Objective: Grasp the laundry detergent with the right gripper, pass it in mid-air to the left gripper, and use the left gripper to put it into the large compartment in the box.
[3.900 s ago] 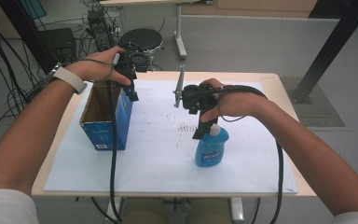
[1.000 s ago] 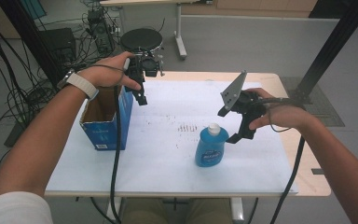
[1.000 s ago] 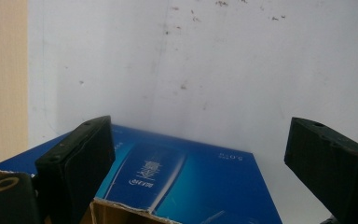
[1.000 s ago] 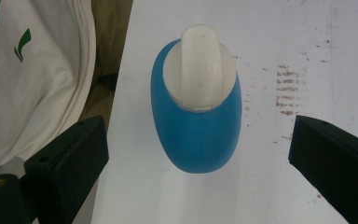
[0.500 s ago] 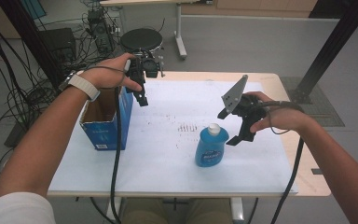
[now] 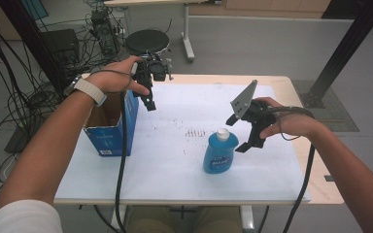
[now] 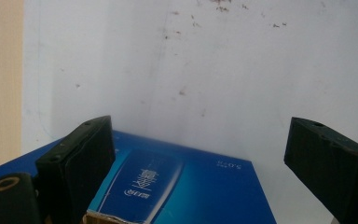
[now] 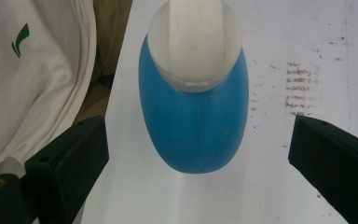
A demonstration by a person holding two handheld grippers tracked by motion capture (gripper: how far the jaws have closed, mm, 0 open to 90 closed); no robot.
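High view puts the blue bottle [image 6: 220, 151] upright at lower centre of the white sheet [image 6: 175, 160], just left of the right gripper [image 6: 245, 131], whose jaws stand wide apart and grasp nothing. Its cap is white, its body rounded. At upper left the left gripper [image 6: 148, 99], also spread, hangs over the blue box [image 6: 114, 124].

We count one blue bottle [image 6: 220, 154] between the right jaws, one blue box [image 6: 112, 124] just under the left jaws, two grippers total, one worktop [image 6: 184, 170].
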